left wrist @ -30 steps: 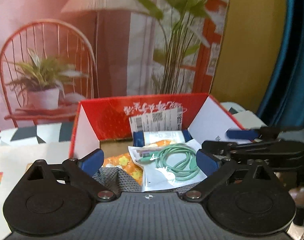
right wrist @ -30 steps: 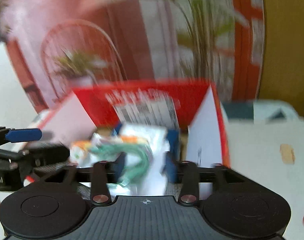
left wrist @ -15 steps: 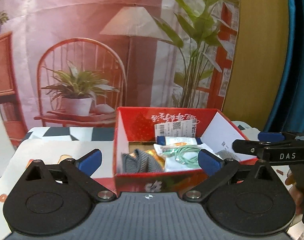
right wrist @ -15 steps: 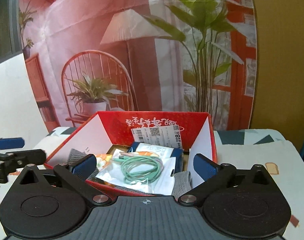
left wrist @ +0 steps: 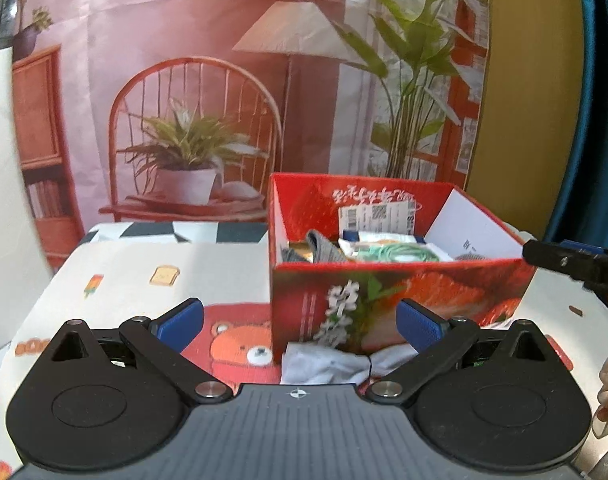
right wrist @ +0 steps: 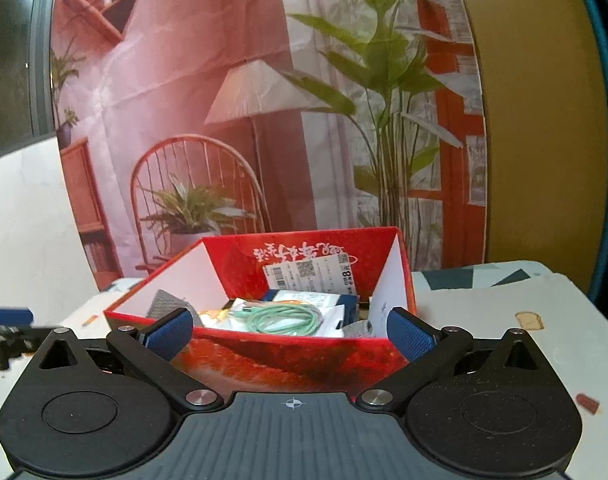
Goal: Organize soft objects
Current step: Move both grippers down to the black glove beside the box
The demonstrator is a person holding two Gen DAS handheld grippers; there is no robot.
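1. The red box had its front wall blocking most of what sat inside; from the left wrist view only the tops of a grey fabric piece and the bagged green cable poked over the rim.
2. A white cloth in front of the box was half hidden behind the left gripper's body, so no idea what it was.
3. The right gripper got cut off by the picture's edge.
4. In the right wrist view the left gripper was a blurry smear, also cut off.
5. The label's small print was too tiny to read.
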